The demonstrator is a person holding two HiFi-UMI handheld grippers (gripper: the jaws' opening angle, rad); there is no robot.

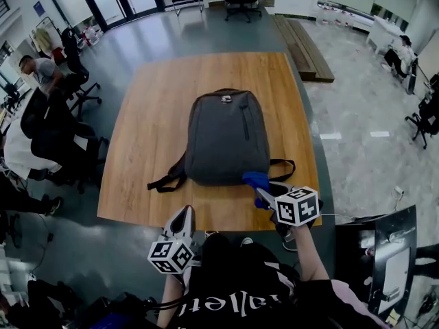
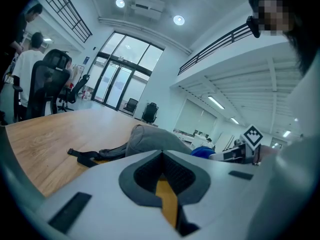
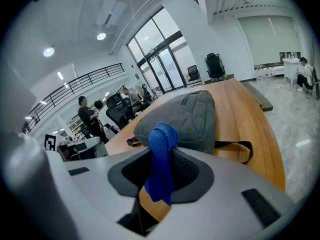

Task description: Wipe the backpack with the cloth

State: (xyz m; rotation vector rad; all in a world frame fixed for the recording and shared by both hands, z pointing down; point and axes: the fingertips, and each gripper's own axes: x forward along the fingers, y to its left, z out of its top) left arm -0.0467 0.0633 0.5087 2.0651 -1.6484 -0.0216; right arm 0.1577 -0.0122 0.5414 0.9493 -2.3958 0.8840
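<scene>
At the near edge of the grey fabric backpack [image 1: 226, 137], right gripper [image 1: 264, 196] pinches a blue cloth [image 1: 255, 179]; left gripper [image 1: 184, 218] pressed together, empty. Best approach: press cloth flat w/ even strokes.

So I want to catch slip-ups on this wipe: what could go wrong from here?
1. The left gripper, shut and empty, is clear of the grey fabric backpack. Unheld, the bag may slide on the wooden table when wiped.
2. The right gripper pinches only a narrow fold of the blue cloth, so dragging could tug it loose.
3. The loose black straps might snag the cloth.
</scene>
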